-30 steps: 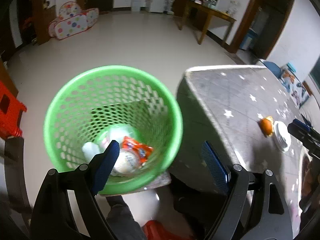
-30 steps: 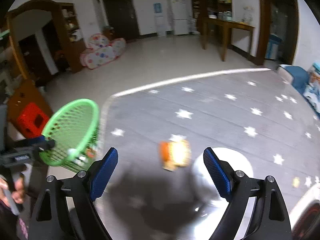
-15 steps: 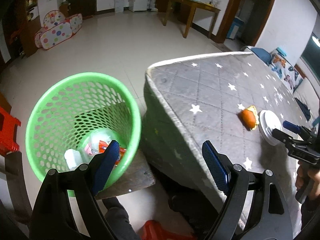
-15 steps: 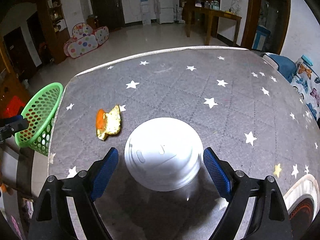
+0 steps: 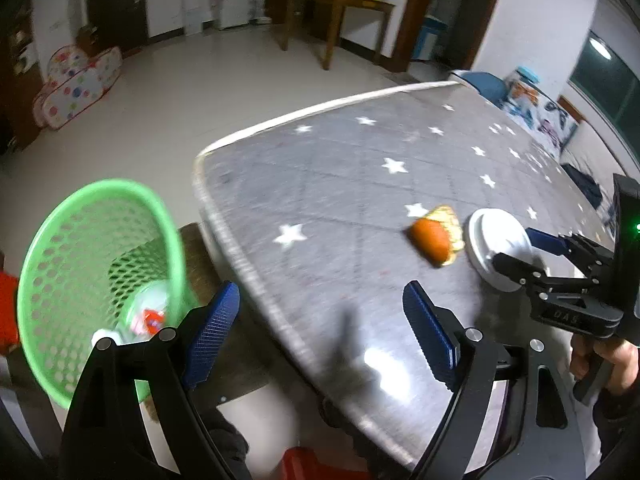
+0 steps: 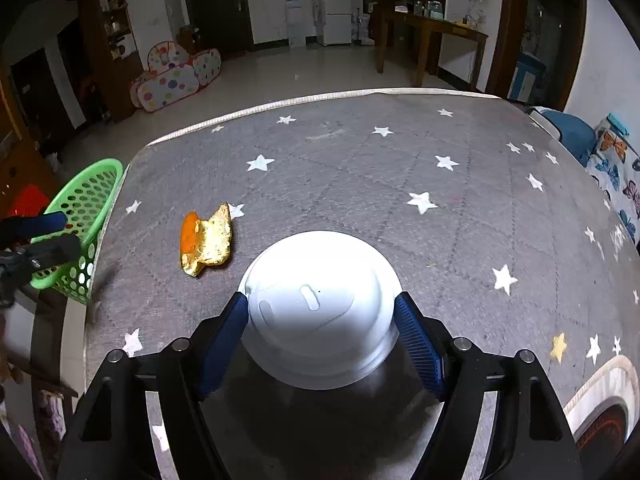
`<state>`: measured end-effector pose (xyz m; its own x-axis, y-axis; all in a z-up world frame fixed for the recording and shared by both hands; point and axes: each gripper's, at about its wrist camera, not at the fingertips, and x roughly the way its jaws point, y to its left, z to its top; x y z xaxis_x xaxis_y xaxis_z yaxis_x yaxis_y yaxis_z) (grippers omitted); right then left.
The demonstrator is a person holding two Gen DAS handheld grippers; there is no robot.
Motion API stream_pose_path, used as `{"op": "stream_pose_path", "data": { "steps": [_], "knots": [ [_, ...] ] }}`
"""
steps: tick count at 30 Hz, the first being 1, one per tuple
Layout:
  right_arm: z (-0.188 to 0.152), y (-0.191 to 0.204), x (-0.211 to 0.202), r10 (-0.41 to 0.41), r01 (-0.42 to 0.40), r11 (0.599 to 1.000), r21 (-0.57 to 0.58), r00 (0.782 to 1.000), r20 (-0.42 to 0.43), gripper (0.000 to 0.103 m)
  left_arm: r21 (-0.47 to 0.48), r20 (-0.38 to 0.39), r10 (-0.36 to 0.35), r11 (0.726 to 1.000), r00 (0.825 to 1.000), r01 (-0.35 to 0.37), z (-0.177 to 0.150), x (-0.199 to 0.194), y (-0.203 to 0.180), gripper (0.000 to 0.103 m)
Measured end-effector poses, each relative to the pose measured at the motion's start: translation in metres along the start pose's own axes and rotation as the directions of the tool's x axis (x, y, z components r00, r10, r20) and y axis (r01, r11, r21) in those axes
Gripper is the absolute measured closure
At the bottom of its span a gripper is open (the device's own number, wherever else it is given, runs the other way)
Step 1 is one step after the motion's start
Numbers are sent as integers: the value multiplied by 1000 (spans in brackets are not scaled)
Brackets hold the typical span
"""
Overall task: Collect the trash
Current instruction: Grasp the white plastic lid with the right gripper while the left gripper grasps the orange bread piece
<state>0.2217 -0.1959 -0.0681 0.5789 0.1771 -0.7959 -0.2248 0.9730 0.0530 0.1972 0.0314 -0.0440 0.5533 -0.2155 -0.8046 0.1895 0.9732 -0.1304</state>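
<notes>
The right gripper (image 6: 320,320) straddles a white plastic lid (image 6: 320,312) on the near side of the starred mattress (image 6: 360,160), fingers seemingly touching its rim. Light, thin, likely flexible: hold it by opposite edges. The left gripper (image 5: 320,328) hangs open, empty.

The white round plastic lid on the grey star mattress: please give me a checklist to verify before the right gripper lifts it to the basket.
1. White round plastic lid sits between the right gripper pads: ok, one blue pad at each side.
2. Pads really press the lid: cannot tell, they look touching or nearly so.
3. Orange and gold crumpled wrapper is outside the grip: ok, it lies apart on the lid's left.
4. Green perforated plastic basket is reachable: ok, it stands at the grey star mattress edge.
5. Basket has room: ok, only a few items at the bottom.
6. Left gripper is free: ok, open and empty.
</notes>
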Motion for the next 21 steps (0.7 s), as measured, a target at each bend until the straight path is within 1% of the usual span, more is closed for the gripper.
{"op": "stream_pose_path", "data": {
  "steps": [10, 14, 19, 21],
  "knots": [
    [-14, -25, -27, -2, 0, 998, 59, 1000, 24, 31, 68, -42, -60, 996, 997, 63, 16, 32, -59, 21],
    [-19, -33, -32, -1, -1, 997, 75, 1000, 28, 31, 106, -39, -49, 993, 998, 53, 22, 42, -78, 22],
    [-21, -37, -37, 6, -9, 996, 85, 999, 31, 31, 173, -34, 2, 985, 999, 4, 26, 54, -98, 22],
    [-22, -37, -37, 10, -13, 996, 85, 999, 32, 31, 193, -32, 21, 981, 999, -14, 26, 58, -100, 25]
  ]
}}
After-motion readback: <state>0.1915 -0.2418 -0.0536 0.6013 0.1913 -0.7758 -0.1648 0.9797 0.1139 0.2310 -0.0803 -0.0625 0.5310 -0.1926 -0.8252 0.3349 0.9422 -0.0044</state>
